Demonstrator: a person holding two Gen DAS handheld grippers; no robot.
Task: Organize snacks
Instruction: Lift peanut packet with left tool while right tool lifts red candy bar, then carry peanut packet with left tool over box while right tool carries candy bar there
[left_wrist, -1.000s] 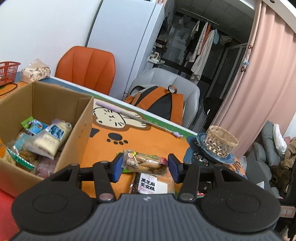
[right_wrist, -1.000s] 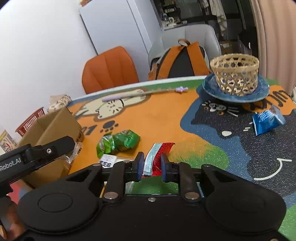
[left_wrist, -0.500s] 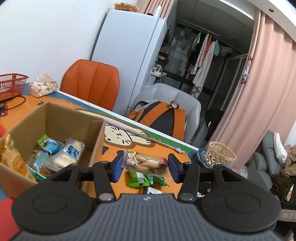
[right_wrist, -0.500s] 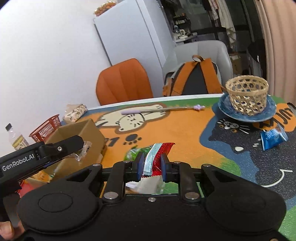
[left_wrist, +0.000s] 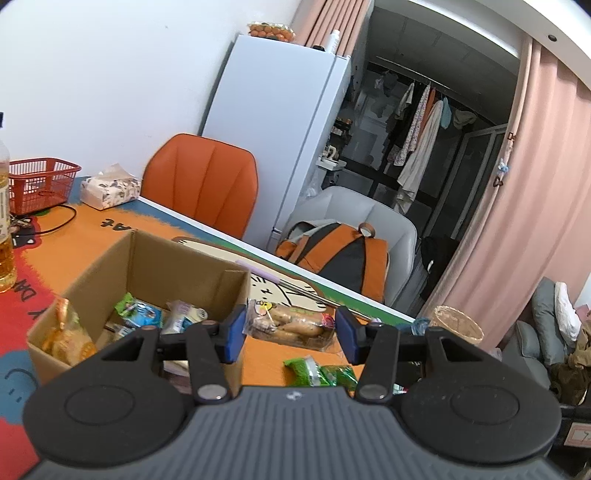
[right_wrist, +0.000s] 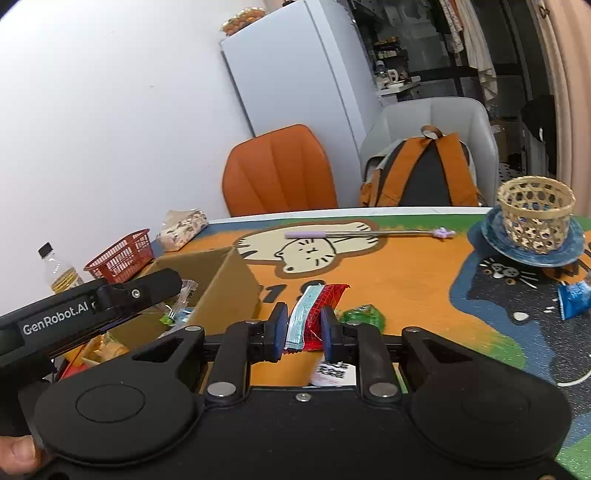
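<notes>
My left gripper (left_wrist: 290, 330) is shut on a clear packet of brown pastries (left_wrist: 291, 325), held in the air just right of the cardboard box (left_wrist: 184, 269), which holds several snack packets (left_wrist: 138, 312). My right gripper (right_wrist: 303, 326) is shut on a red and pale blue wrapper (right_wrist: 314, 314), lifted above the orange mat. The left gripper's arm (right_wrist: 92, 310) reaches over the cardboard box (right_wrist: 229, 284) in the right wrist view. A green snack bag (left_wrist: 321, 373) (right_wrist: 362, 315) and a white labelled packet (right_wrist: 332, 371) lie on the mat below the grippers.
A blue packet (right_wrist: 574, 299) lies at the right by a wicker basket (right_wrist: 535, 214) on a blue plate. A red basket (left_wrist: 40, 182), a tissue pack (left_wrist: 110, 186) and a bottle (left_wrist: 3, 236) stand left of the box. Chairs and a backpack (right_wrist: 424, 173) line the far edge.
Both grippers have risen with their packets and moved left toward the box. The box interior now shows more fully in the left wrist view, and the table items sit lower in both views.
</notes>
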